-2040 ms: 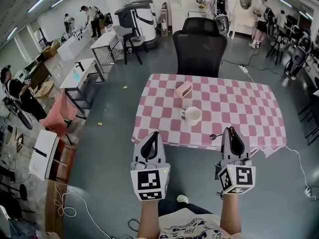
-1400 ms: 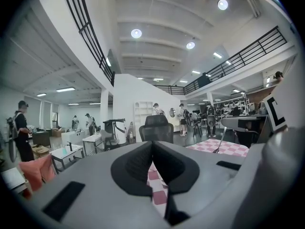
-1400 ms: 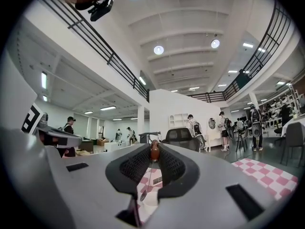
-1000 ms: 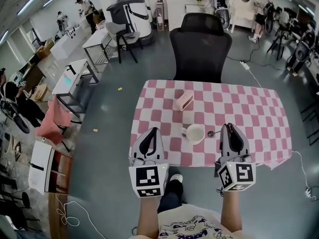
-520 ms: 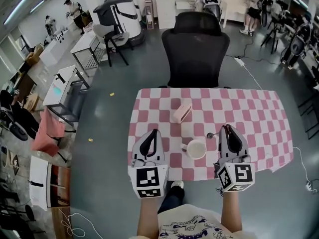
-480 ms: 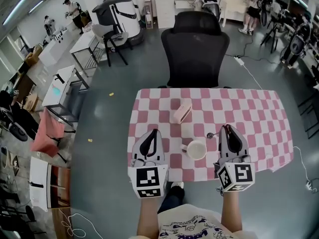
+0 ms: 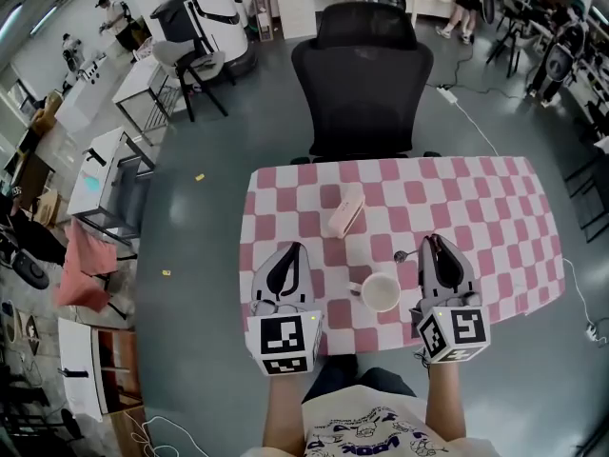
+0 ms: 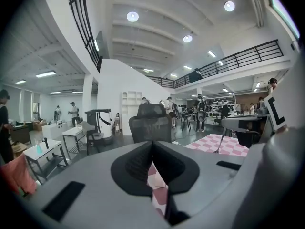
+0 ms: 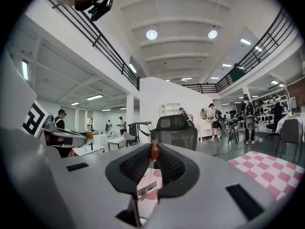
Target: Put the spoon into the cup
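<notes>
1. L gripper (image 7: 291, 251): jaws together, nothing held, left of cup (image 7: 380, 293). To be parked clear.
2. R gripper (image 7: 435, 244): clamped on spoon (image 7: 405, 254), which is held just right of and beyond cup.
3. Spoon to be centred over cup rim, tipped down, lowered, then released.
4. Pink box (image 7: 345, 210), beyond cup: to be avoided.

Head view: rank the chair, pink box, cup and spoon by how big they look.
1. chair, largest by far
2. pink box and cup: they look about alike, so not ranked against each other
3. spoon, smallest; only its bowl end shows
</notes>
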